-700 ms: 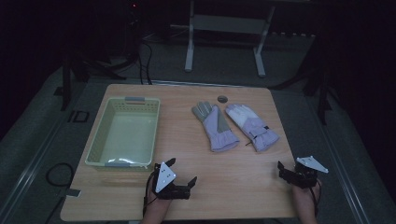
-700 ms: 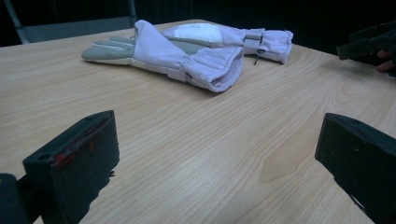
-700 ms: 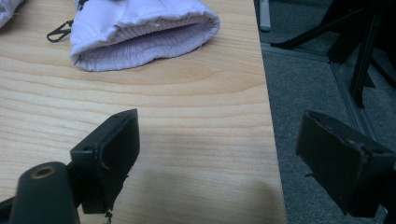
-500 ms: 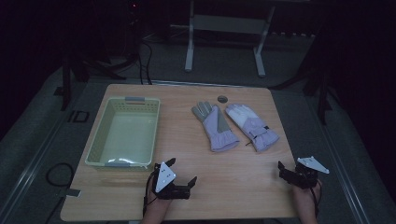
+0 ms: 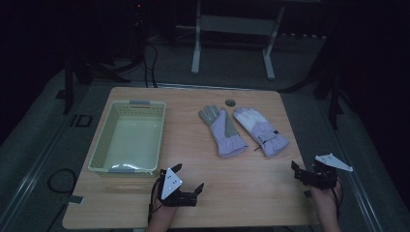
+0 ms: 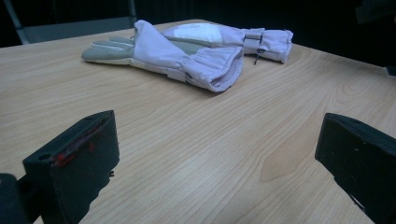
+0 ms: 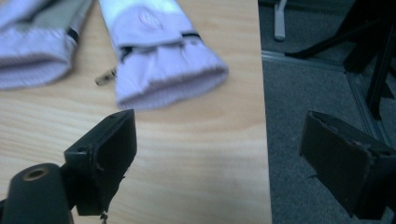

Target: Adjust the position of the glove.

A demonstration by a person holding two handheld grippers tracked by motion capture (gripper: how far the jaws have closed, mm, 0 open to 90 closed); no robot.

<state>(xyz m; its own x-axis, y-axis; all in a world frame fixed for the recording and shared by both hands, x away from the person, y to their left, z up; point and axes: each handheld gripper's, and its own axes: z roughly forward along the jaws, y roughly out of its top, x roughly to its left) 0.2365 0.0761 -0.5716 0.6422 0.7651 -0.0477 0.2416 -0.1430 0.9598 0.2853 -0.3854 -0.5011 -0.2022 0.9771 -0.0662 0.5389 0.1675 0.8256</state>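
Note:
Two lilac winter gloves lie side by side on the wooden table [image 5: 193,145], right of its middle. One glove [image 5: 221,130] has a grey palm and the other glove [image 5: 261,130] has a white back. My left gripper [image 5: 188,177] rests near the front edge, open and empty, and points toward the gloves. Between its jaws [image 6: 217,158] is bare wood, with the grey-palmed glove [image 6: 177,56] and the white-backed glove [image 6: 233,35] farther off. My right gripper [image 5: 299,178] is open at the front right corner. It straddles the table's edge [image 7: 224,158], a short way from the white-backed glove's cuff [image 7: 159,70].
A pale green plastic basket [image 5: 104,145] stands empty on the left half of the table. A small dark round object [image 5: 230,102] sits near the far edge. A metal stand [image 5: 232,29] and cables [image 5: 58,179] are on the dark floor around the table.

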